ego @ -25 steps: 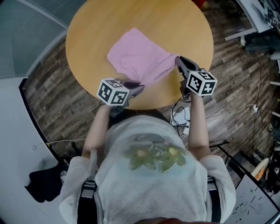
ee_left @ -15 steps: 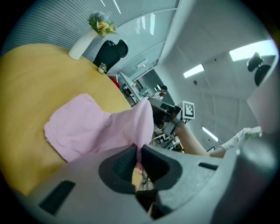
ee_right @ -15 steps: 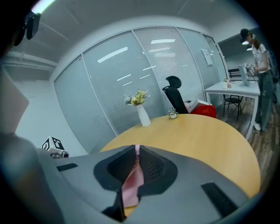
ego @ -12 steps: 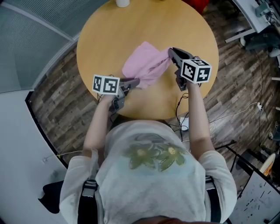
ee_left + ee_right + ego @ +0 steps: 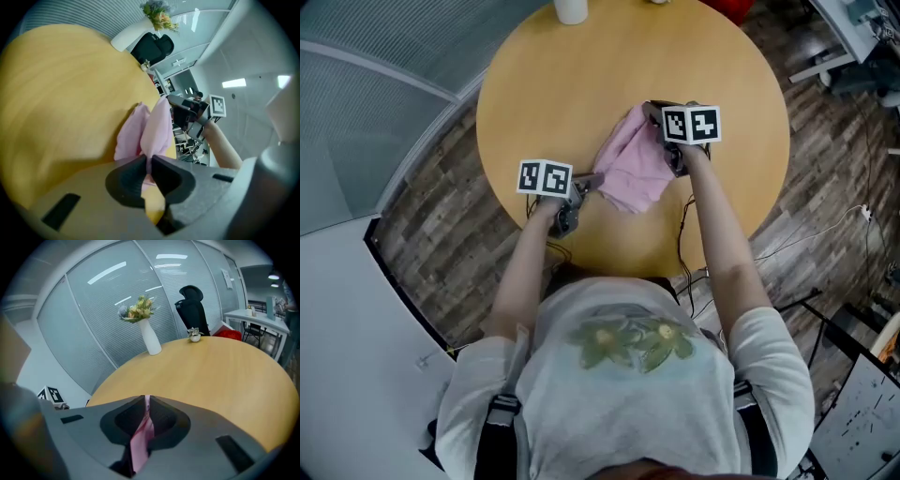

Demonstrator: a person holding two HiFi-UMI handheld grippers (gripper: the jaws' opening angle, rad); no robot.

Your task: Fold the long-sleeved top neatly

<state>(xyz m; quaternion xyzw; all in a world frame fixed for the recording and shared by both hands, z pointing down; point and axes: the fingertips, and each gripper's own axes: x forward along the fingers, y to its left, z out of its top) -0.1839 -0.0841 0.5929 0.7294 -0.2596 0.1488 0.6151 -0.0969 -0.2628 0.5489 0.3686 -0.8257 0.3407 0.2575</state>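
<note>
The pink long-sleeved top lies bunched on the round wooden table, drawn up between my two grippers. My left gripper is at the cloth's near left corner, shut on a pinch of pink fabric that rises out of its jaws. My right gripper is at the cloth's far right side, shut on a strip of the same top. From the left gripper view the right gripper shows just beyond the lifted cloth. The table under the cloth is hidden.
A white vase with flowers stands at the table's far edge, a small potted plant beside it. Something red lies past the far rim. Glass partitions and a black office chair stand beyond. Cables lie on the floor.
Both grippers have travelled away from the person across the table, carrying the top's near edge with them. The flat spread cloth has become a smaller, gathered bundle.
</note>
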